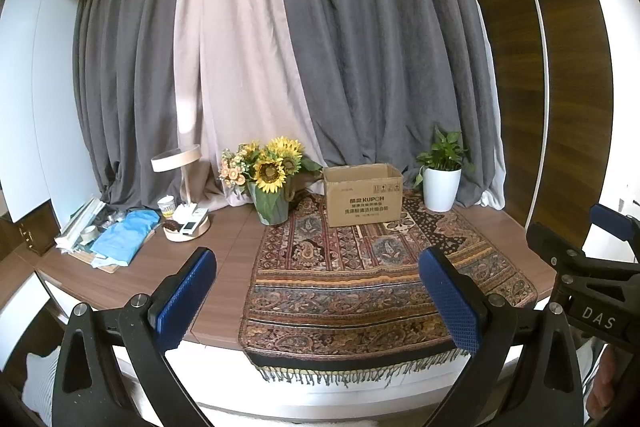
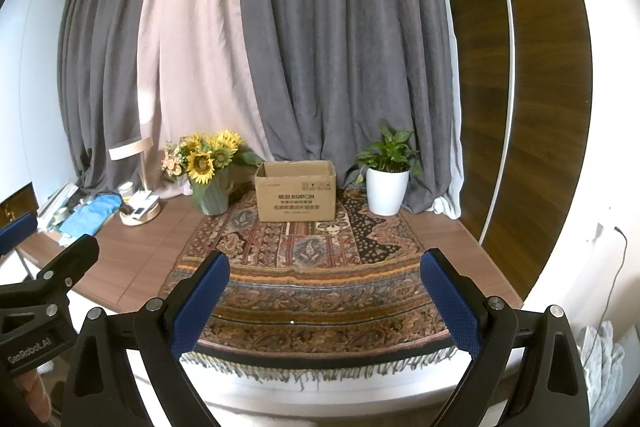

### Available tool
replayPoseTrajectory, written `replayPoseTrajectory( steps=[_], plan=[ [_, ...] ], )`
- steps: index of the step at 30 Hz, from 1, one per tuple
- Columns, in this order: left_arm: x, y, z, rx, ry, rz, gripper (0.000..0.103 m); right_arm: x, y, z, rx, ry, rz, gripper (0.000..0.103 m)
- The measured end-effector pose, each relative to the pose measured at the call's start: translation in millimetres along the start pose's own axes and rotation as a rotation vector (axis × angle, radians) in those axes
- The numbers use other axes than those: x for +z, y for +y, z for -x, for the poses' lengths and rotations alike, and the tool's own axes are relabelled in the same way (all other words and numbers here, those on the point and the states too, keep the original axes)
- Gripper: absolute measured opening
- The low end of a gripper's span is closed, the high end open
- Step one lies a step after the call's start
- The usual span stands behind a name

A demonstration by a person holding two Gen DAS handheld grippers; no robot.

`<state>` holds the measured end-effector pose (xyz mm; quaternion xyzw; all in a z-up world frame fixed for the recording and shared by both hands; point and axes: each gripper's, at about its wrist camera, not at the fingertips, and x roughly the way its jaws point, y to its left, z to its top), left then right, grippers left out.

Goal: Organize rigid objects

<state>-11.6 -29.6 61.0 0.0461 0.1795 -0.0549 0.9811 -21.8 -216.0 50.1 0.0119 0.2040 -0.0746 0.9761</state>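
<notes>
Both grippers hang at the near edge of the table, over the fringe of the rug (image 1: 360,267). Left gripper (image 1: 320,303) has its blue pads wide apart and holds nothing. Right gripper (image 2: 324,303) is wide apart and empty too. Far back on the rug, at 12 o'clock, sits the box (image 1: 362,195) with its top open. Sunflowers (image 1: 272,171) stand at its 9 o'clock, a plant (image 1: 440,179) at its 3 o'clock. Lamp (image 1: 180,171) and blue cloth (image 1: 124,235) are far left.
</notes>
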Motion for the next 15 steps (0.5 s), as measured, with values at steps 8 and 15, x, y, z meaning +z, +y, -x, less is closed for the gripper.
replayPoseTrajectory(
  steps=[8,15],
  plan=[
    [-1.3,-0.2,2.9,-0.004,0.000,0.000,0.103,-2.1,4.6,6.3,-0.005,-0.001,-0.003,0.097],
    [-2.4,-0.3,4.2,-0.003,0.000,0.000,0.103,-3.0,5.7,7.4,-0.005,-0.002,-0.003,0.097]
  ],
)
